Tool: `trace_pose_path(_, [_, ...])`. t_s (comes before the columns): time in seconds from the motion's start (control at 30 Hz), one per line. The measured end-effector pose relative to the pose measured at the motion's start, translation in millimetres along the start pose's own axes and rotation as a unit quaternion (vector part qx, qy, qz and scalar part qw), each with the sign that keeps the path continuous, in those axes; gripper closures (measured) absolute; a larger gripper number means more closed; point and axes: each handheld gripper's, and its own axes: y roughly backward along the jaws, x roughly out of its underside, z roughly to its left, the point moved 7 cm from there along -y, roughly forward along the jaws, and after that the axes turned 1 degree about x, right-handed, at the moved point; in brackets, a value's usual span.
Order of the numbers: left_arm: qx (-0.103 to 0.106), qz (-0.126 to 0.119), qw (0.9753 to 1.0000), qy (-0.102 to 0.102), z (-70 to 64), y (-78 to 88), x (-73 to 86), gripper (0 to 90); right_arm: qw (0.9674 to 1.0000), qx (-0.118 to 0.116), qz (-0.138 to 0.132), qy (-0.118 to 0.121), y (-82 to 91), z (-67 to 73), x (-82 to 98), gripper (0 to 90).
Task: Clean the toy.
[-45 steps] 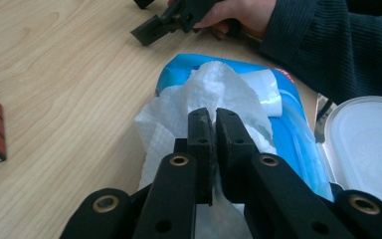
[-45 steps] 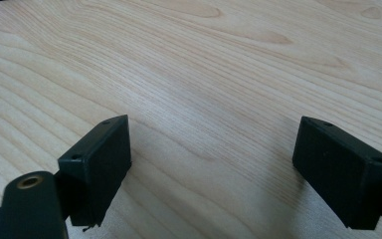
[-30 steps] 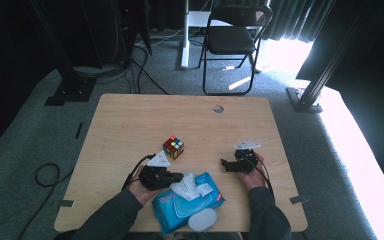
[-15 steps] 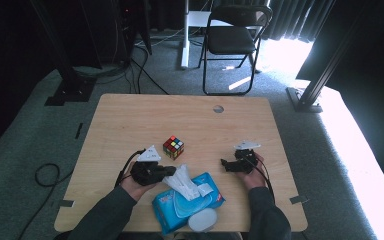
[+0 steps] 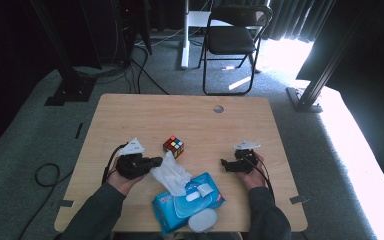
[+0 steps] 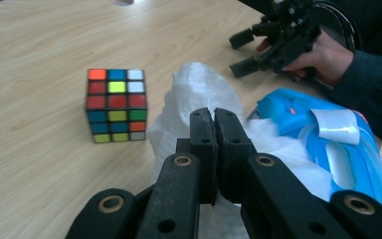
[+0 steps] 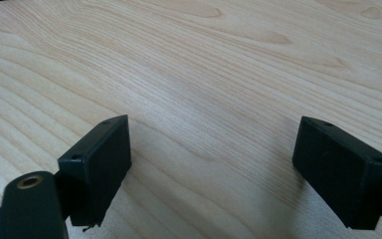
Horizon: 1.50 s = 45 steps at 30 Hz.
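A blue pack of wet wipes (image 5: 189, 201) lies near the table's front edge, its lid flap raised. A white wipe (image 5: 170, 171) stretches out of it to the left. My left gripper (image 5: 156, 162) is shut on that wipe (image 6: 199, 89), the two jaws pressed together over the sheet. The pack (image 6: 328, 139) lies just right of the jaws in the left gripper view. A colourful puzzle cube (image 5: 173, 146) stands on the wood just beyond the wipe. My right gripper (image 5: 224, 165) rests to the right of the pack, jaws wide apart (image 7: 214, 169) over bare wood.
The wooden table (image 5: 190, 115) has a small round hole (image 5: 218, 108) near its far edge. A white round lid or cup (image 5: 202, 220) sits at the front edge by the pack. A folding chair (image 5: 232, 40) stands behind the table.
My left gripper has pulled away to the left, drawing the white wipe further out of the pack. The right gripper stayed put.
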Motion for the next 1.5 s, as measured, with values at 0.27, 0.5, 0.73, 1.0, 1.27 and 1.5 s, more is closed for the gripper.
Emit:
trace_pose_path(0.27, [-0.026, -0.005, 0.9995, 0.015, 16.6, 10.8, 2.4, 87.8, 1.0000, 0.000, 0.000, 0.000, 0.0, 0.0, 0.0, 15.0])
trace_pose_path(0.5, [-0.063, 0.007, 0.9979, 0.016, 28.7, 10.8, 8.5, 87.8, 1.0000, 0.000, 0.000, 0.000, 0.0, 0.0, 0.0, 15.0])
trace_pose_path(0.73, [-0.098, 0.033, 0.9945, 0.013, 37.8, -0.9, 19.2, 87.7, 1.0000, 0.000, 0.000, 0.000, 0.0, 0.0, 0.0, 15.0])
trace_pose_path(1.0, [-0.128, 0.031, 0.9910, 0.026, 55.2, 8.9, 24.1, 87.6, 1.0000, 0.000, 0.000, 0.000, 0.0, 0.0, 0.0, 15.0])
trace_pose_path(1.27, [-0.120, 0.026, 0.9920, 0.029, 54.4, 1.4, 26.3, 87.6, 1.0000, 0.000, 0.000, 0.000, 0.0, 0.0, 0.0, 15.0])
trace_pose_path(1.5, [-0.085, 0.027, 0.9954, 0.035, 46.6, -20.1, 33.7, 87.4, 1.0000, 0.000, 0.000, 0.000, 0.0, 0.0, 0.0, 15.0])
